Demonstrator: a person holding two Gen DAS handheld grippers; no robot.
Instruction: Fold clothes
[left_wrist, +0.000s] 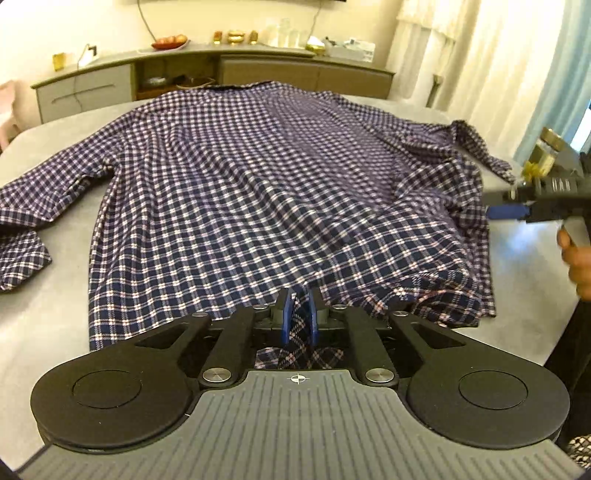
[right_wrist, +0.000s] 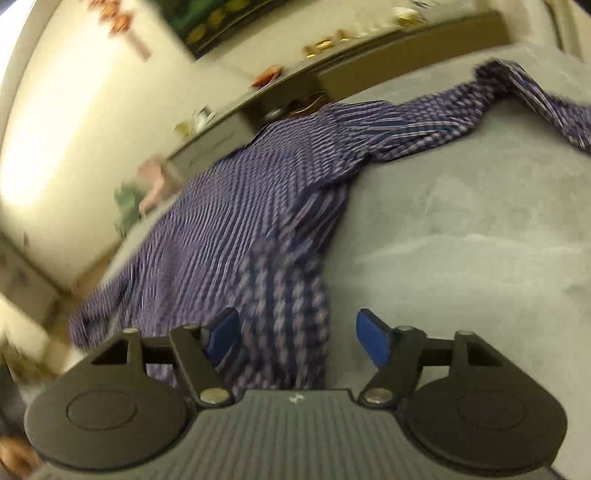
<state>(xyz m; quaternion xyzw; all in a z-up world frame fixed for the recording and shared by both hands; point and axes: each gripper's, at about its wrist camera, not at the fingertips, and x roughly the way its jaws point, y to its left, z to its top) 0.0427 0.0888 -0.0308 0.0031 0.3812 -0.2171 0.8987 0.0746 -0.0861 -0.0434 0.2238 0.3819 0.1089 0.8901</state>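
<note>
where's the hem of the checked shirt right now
In the left wrist view the hem is at the near table edge, pinched in the left gripper.

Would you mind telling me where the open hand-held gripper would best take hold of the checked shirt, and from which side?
Probably the near hem corner of the checked shirt: approach low from the table edge with the right hand-held gripper. That edge lies thin and flat, already between its open jaws.

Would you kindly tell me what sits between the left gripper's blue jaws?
A pinched fold of the navy-and-white checked shirt, at its near hem, fills the left gripper, seen in the left wrist view.
</note>
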